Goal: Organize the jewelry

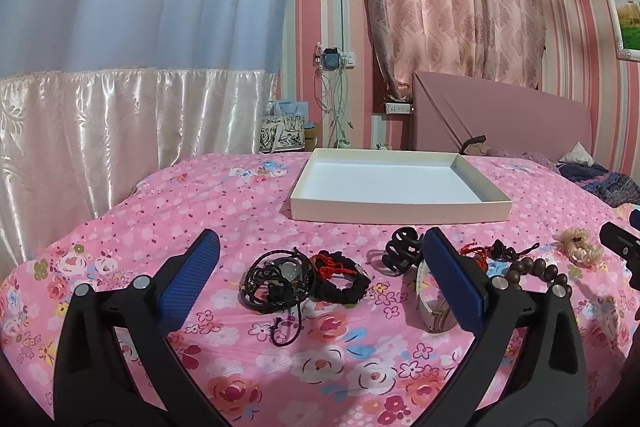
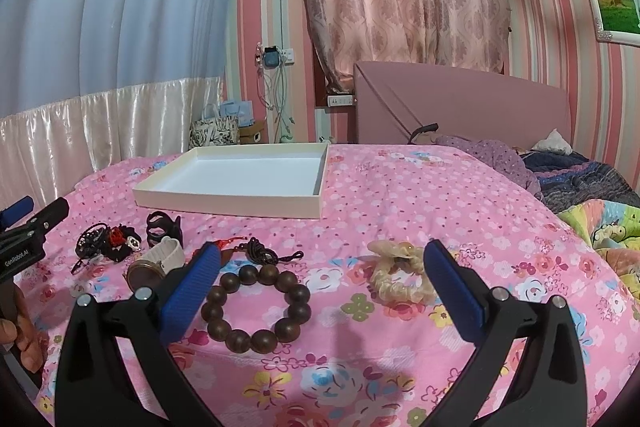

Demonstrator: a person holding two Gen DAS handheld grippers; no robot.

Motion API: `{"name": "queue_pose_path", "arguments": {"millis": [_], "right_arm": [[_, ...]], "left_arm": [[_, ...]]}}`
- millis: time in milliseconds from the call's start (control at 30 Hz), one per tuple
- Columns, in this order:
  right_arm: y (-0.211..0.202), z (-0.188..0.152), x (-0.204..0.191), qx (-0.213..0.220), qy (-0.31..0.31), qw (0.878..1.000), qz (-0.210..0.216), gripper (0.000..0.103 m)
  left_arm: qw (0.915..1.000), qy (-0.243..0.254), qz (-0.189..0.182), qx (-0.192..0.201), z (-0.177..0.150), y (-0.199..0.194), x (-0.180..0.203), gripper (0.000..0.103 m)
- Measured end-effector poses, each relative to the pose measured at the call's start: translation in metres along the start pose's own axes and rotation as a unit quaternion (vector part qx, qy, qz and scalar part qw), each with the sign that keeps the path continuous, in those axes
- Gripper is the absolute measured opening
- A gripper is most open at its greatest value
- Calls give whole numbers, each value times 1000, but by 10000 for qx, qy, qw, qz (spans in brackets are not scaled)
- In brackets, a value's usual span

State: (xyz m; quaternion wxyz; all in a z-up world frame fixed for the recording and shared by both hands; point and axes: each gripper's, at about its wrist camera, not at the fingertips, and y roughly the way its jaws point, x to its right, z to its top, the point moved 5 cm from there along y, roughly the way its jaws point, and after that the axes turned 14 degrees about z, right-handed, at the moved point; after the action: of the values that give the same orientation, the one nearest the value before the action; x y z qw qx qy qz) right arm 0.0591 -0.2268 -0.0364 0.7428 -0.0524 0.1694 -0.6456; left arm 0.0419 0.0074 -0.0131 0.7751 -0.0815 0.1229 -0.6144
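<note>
Jewelry lies on a pink floral bedspread in front of an empty white tray [image 1: 400, 213] [image 2: 228, 203]. My left gripper [image 1: 320, 259] is open and empty above a tangled black cord necklace [image 1: 276, 281] and a black-and-red scrunchie [image 1: 340, 277]. A black hair claw [image 1: 402, 253], a white-strapped watch [image 1: 432, 307] and a red-and-black knot charm [image 1: 492, 251] lie to the right. My right gripper [image 2: 322, 267] is open and empty above a brown wooden bead bracelet [image 2: 256, 307], with a cream scrunchie [image 2: 400, 275] beside its right finger.
The pink headboard [image 2: 460, 107] and rumpled blankets [image 2: 580, 179] are at the back right. White satin curtains [image 1: 120, 123] hang at the left. Bags [image 1: 284, 131] stand on the floor past the bed. The left gripper shows at the right wrist view's left edge [image 2: 24, 231].
</note>
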Motion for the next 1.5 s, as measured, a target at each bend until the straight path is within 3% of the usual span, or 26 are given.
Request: {"name": "queue_pose_path", "arguments": {"millis": [1500], "right_arm": [[1,0,0,-54,-10,10000,-28,101]], "left_arm": [[10000,17,-10,29,1,-2,7,100]]}}
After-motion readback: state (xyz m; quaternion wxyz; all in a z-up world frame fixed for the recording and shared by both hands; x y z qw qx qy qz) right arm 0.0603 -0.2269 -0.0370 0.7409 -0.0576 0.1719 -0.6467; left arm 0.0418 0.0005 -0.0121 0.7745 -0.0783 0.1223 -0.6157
